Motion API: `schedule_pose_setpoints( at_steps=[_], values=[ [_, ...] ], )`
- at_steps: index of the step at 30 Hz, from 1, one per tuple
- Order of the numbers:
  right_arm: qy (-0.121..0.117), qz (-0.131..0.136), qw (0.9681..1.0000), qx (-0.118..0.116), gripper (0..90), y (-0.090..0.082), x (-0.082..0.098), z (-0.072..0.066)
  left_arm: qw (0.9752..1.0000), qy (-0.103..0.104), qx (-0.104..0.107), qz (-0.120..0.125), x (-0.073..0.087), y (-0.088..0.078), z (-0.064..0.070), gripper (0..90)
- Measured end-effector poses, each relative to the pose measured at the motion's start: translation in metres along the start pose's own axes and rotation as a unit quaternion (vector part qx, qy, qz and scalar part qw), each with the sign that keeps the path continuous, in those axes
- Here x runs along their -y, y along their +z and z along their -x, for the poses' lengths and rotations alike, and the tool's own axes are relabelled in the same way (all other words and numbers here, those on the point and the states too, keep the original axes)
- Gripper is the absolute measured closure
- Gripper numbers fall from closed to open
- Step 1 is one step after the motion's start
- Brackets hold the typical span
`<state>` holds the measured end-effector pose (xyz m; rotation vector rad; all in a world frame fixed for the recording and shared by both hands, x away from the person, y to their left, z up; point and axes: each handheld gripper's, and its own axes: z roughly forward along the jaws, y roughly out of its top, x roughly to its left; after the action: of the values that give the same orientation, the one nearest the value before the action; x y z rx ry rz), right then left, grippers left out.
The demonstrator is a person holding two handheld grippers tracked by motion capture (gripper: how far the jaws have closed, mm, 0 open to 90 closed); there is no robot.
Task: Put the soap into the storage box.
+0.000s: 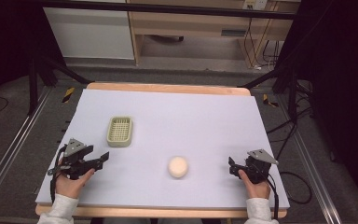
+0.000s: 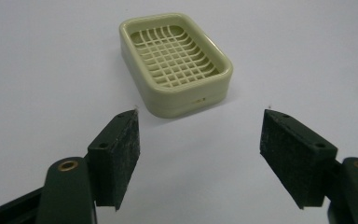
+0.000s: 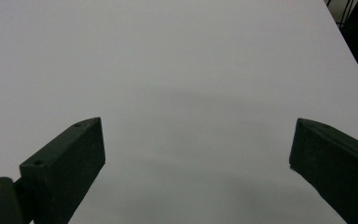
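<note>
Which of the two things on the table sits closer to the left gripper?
The pale green soap dish, slotted and rectangular, just ahead of the left gripper; the round cream soap lies farther right.

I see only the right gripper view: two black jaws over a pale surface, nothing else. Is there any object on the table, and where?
Observer: Yes. In the high view a round cream soap-like lump lies on the table, to the left of your right hand-held gripper and apart from it.
Operator: Is there something else?
Observer: A pale green soap dish with a grid floor sits farther back on the left side. It is empty.
Operator: And the other hand-held gripper?
Observer: The left hand-held gripper points at the dish from the near side, jaws apart, nothing between them.
</note>
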<state>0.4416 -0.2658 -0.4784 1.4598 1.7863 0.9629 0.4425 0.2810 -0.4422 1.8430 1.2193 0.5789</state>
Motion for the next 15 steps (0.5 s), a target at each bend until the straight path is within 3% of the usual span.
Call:
schedule_pose_setpoints(
  at_steps=[15],
  values=[
    [-0.001,-0.003,1.0000,0.006,4.0,0.002,-0.002,-0.002,0.9997,0.019,0.018,0.003,-0.006,0.005,0.023,26.8]
  ],
)
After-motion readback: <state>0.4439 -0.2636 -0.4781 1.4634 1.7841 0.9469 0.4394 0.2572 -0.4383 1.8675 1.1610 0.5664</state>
